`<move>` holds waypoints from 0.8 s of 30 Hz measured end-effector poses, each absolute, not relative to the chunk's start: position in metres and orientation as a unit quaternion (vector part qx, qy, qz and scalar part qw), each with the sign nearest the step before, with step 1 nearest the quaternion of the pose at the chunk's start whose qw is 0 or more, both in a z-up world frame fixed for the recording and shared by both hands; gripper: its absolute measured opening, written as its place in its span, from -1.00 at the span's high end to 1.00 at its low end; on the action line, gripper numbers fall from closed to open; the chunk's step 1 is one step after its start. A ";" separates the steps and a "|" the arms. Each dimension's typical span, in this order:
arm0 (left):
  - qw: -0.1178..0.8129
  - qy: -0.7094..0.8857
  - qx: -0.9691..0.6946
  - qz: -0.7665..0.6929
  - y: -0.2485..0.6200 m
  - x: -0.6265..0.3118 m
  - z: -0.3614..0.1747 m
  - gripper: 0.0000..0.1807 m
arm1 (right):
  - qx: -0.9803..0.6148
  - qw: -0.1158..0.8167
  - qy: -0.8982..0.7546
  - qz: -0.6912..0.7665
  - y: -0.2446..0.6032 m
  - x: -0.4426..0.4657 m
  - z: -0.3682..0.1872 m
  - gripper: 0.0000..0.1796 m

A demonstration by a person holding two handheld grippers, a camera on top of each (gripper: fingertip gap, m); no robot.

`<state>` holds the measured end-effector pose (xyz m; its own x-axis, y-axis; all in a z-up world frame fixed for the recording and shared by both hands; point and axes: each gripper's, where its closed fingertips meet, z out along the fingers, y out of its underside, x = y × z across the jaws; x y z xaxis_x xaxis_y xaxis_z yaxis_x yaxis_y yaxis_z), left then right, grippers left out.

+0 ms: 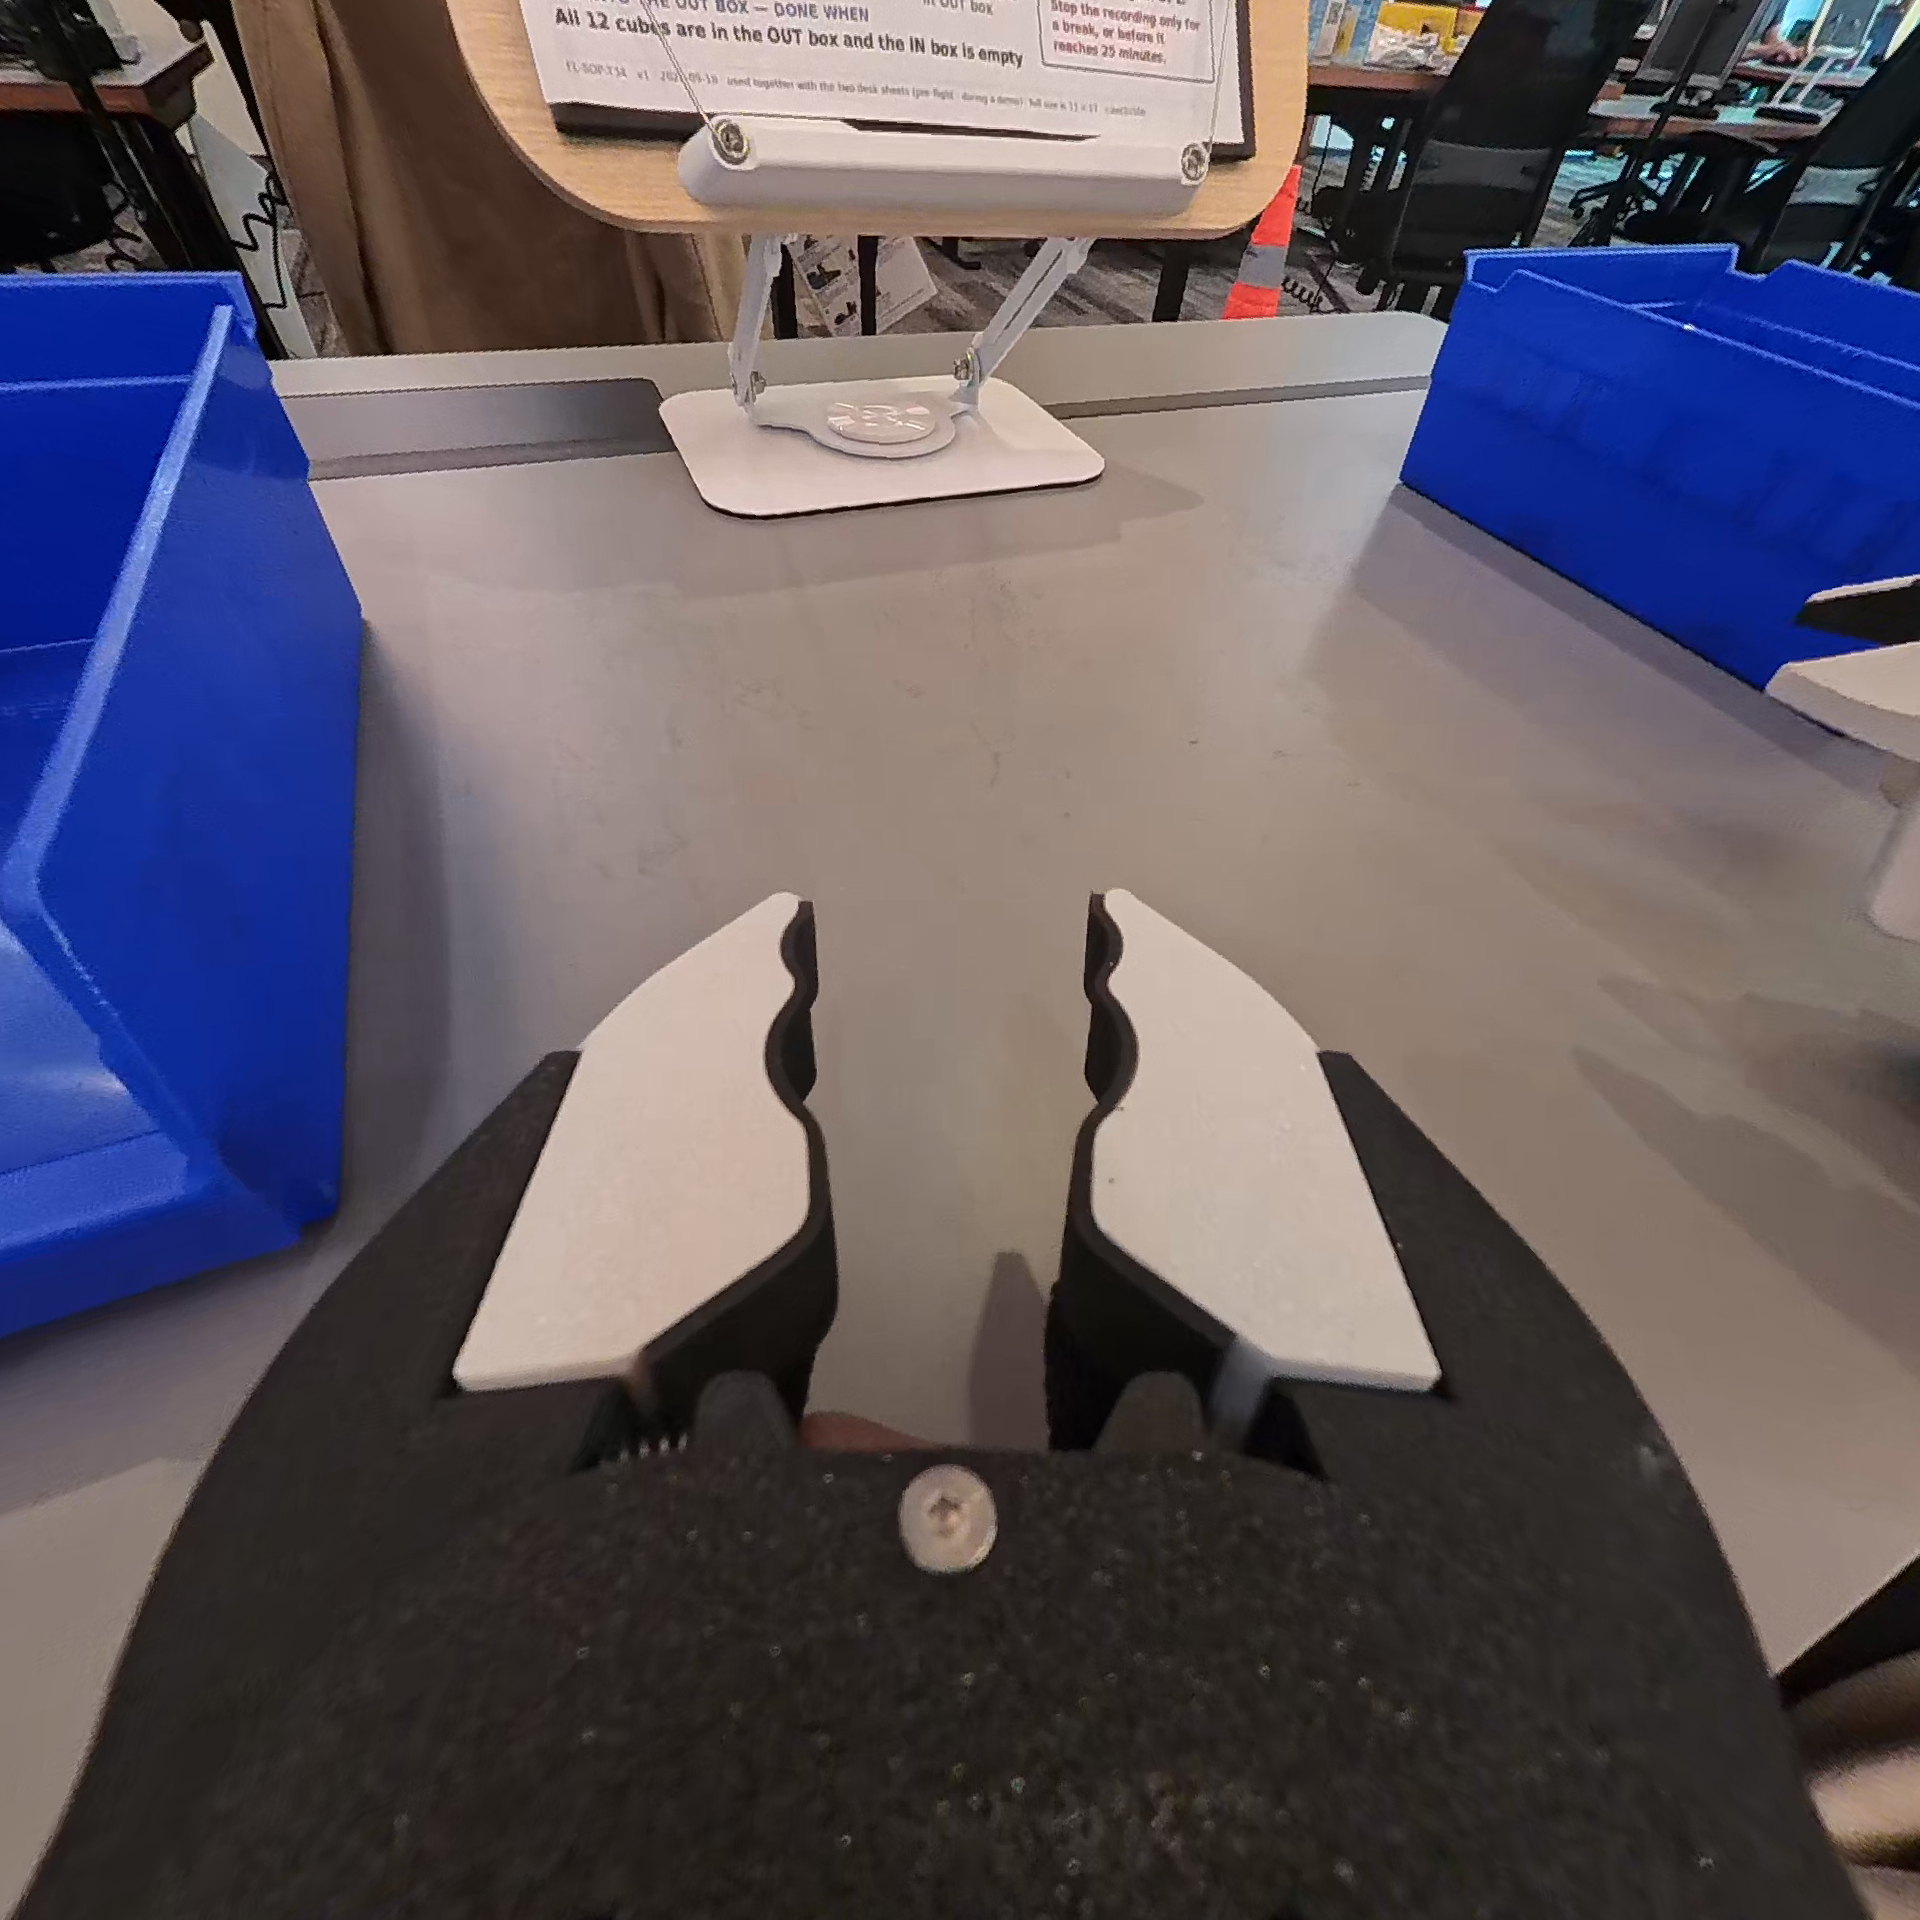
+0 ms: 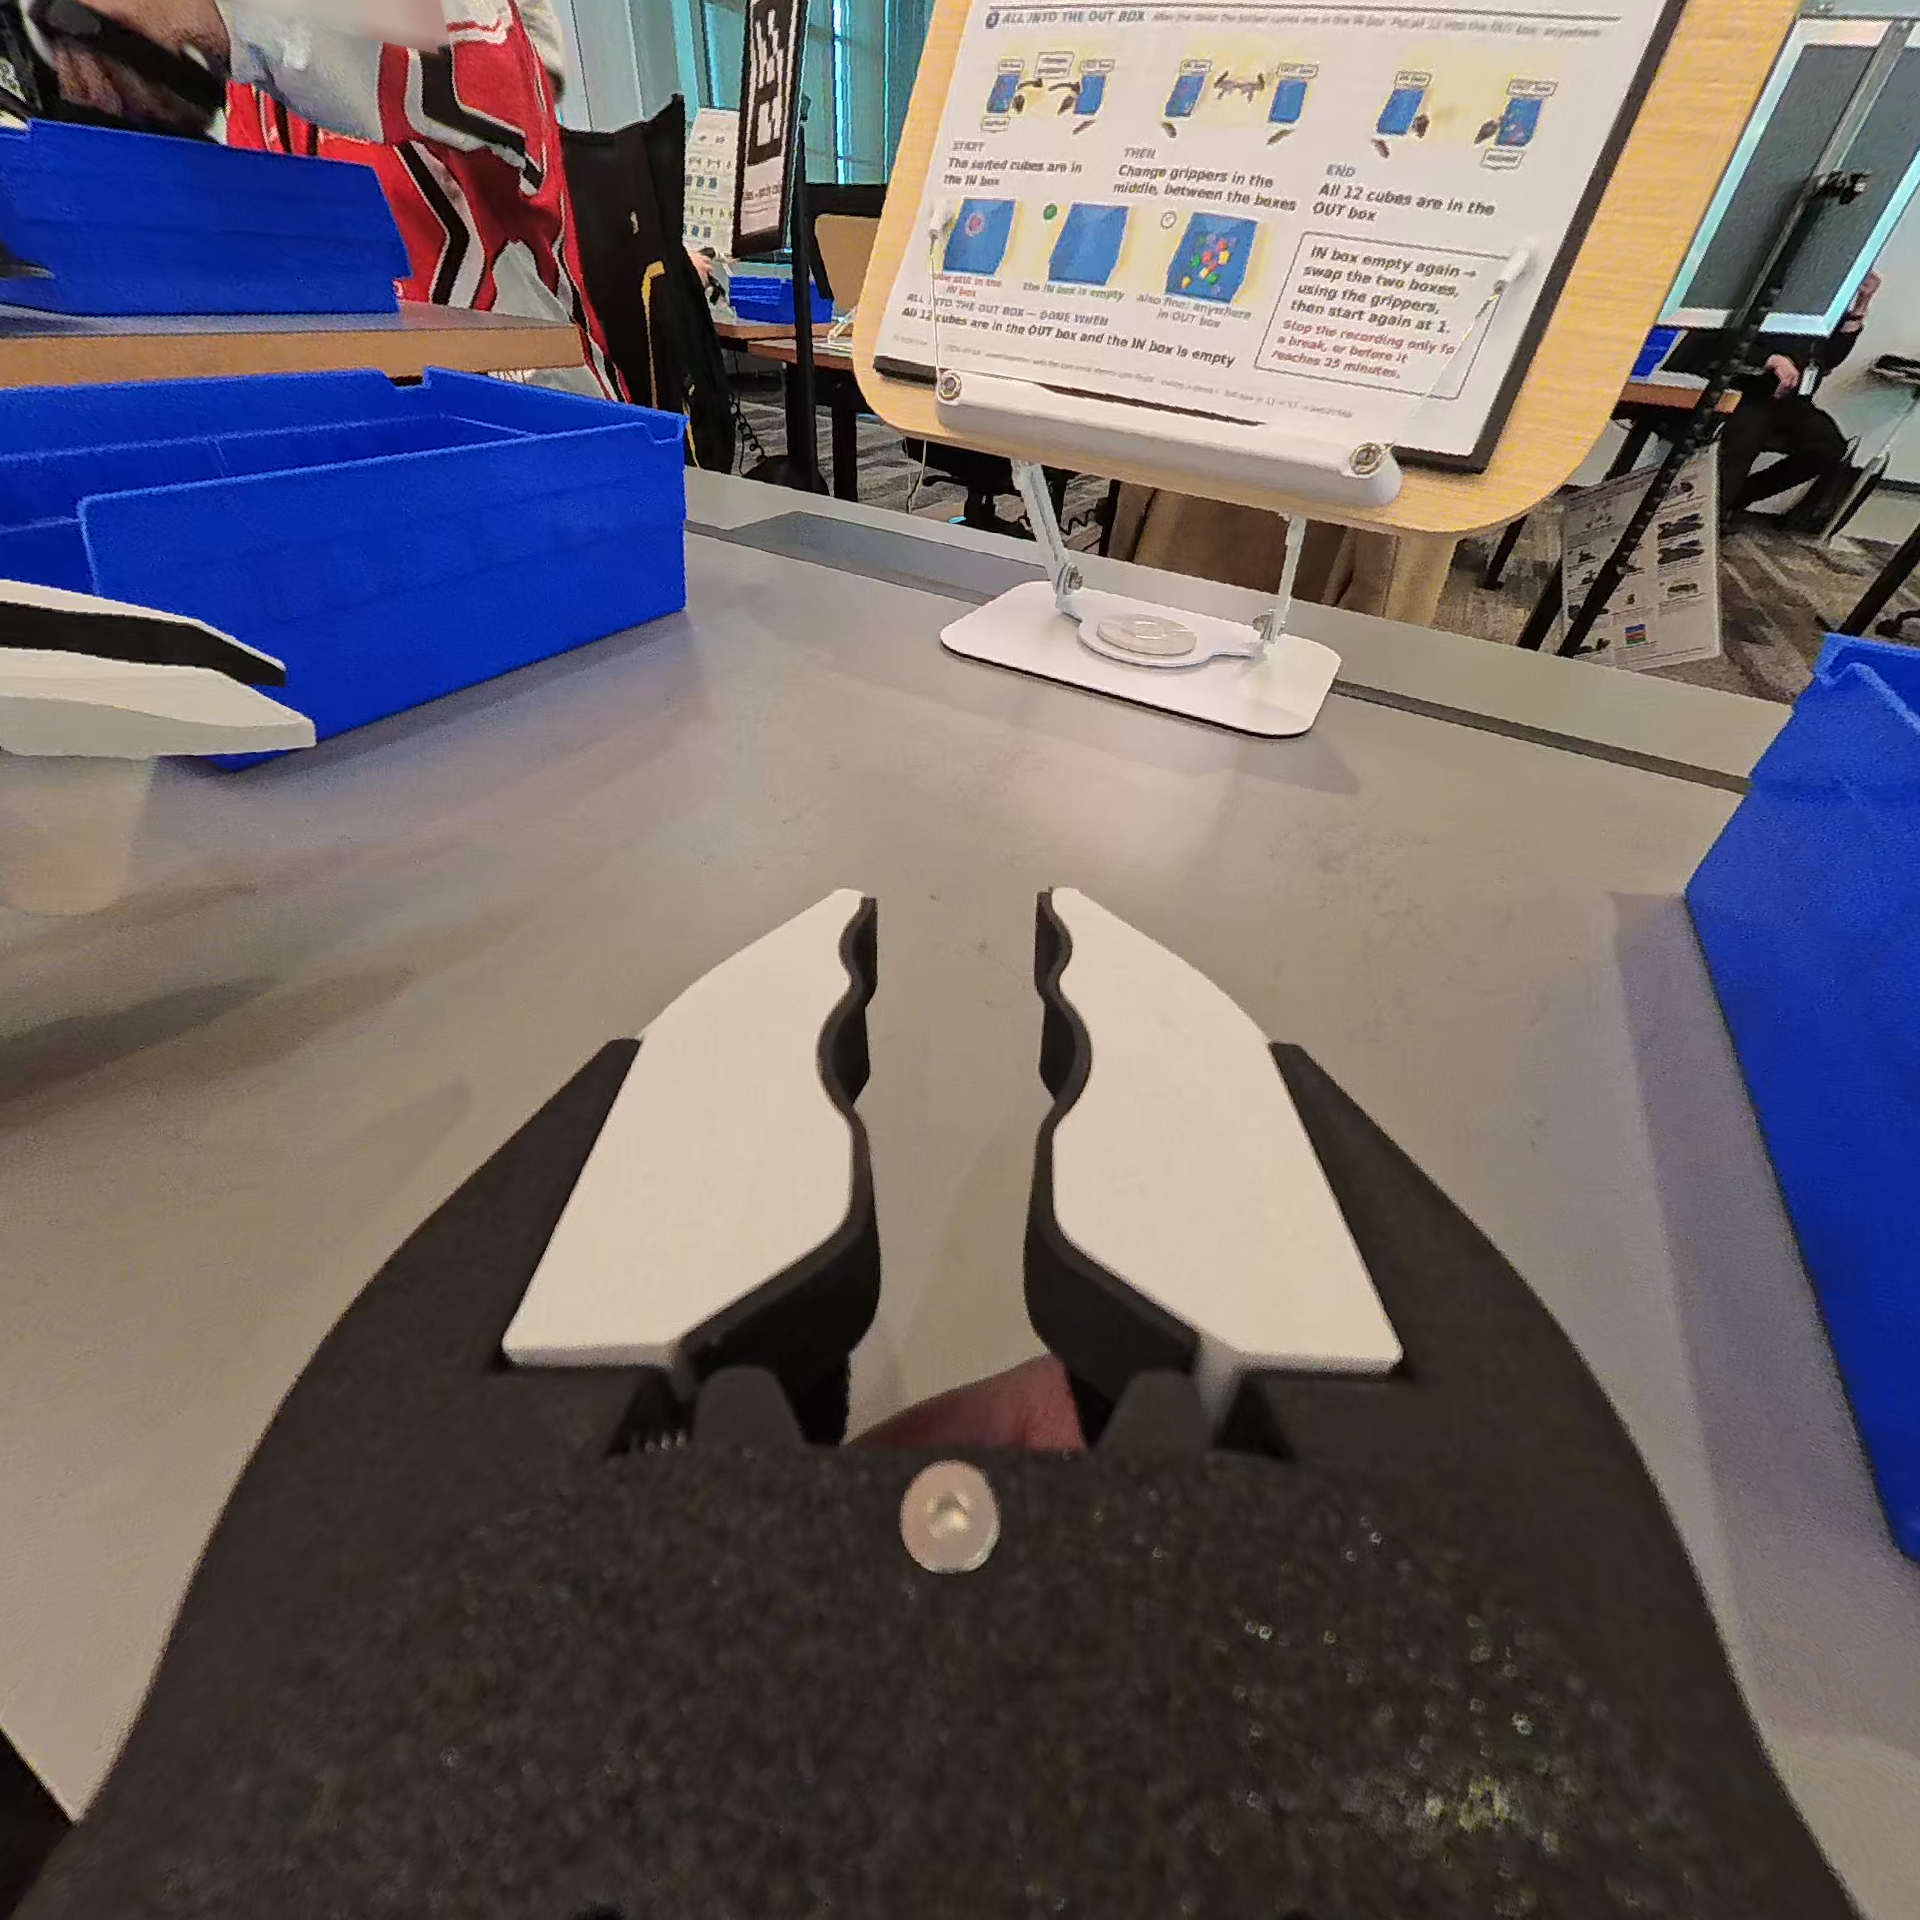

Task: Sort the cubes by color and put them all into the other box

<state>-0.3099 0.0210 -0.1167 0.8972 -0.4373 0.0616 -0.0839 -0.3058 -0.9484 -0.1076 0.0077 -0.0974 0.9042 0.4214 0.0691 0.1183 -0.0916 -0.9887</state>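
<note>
No cubes show in either view. My left gripper (image 1: 951, 914) is open and empty, low over the grey table (image 1: 935, 675), between two blue boxes: one at the left (image 1: 208, 779) and one at the far right (image 1: 1662, 468). My right gripper (image 2: 956, 909) is open with a narrower gap and empty, also over the table's middle (image 2: 727, 831). In the right wrist view a blue box (image 2: 395, 540) stands at the left and another (image 2: 1829, 987) at the right edge. The left gripper's fingers (image 2: 156, 675) show at that view's left edge; the right gripper's fingers (image 1: 1860, 665) show at the left wrist view's right edge.
A white stand (image 1: 883, 436) holding a wooden board with an instruction sheet (image 2: 1247, 208) is at the table's far edge. Behind are other desks, chairs, an orange cone (image 1: 1268, 249) and a person in a red and white top (image 2: 436, 156) by more blue boxes.
</note>
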 end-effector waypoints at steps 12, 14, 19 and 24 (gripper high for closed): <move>0.564 0.174 -0.790 -0.164 0.017 -0.306 -0.114 0.46 | -0.729 0.647 -0.194 0.110 0.007 -0.110 -0.098 0.68; 0.563 0.175 -0.791 -0.164 0.017 -0.305 -0.114 0.46 | -0.729 0.647 -0.197 0.107 0.007 -0.111 -0.098 0.68; 0.560 0.175 -0.792 -0.166 0.017 -0.307 -0.114 0.46 | -0.722 0.657 -0.195 0.094 0.001 -0.104 -0.089 0.63; 0.557 0.169 -0.792 -0.182 0.013 -0.310 -0.110 0.46 | -0.677 0.730 -0.092 -0.016 -0.018 -0.003 -0.038 0.66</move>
<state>-0.3098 0.0130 -0.1102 0.8766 -0.4709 0.0992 -0.0657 -0.3212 -0.9447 -0.0034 -0.0177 -0.0376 0.9826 0.1006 0.1560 0.1479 0.0832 -0.9855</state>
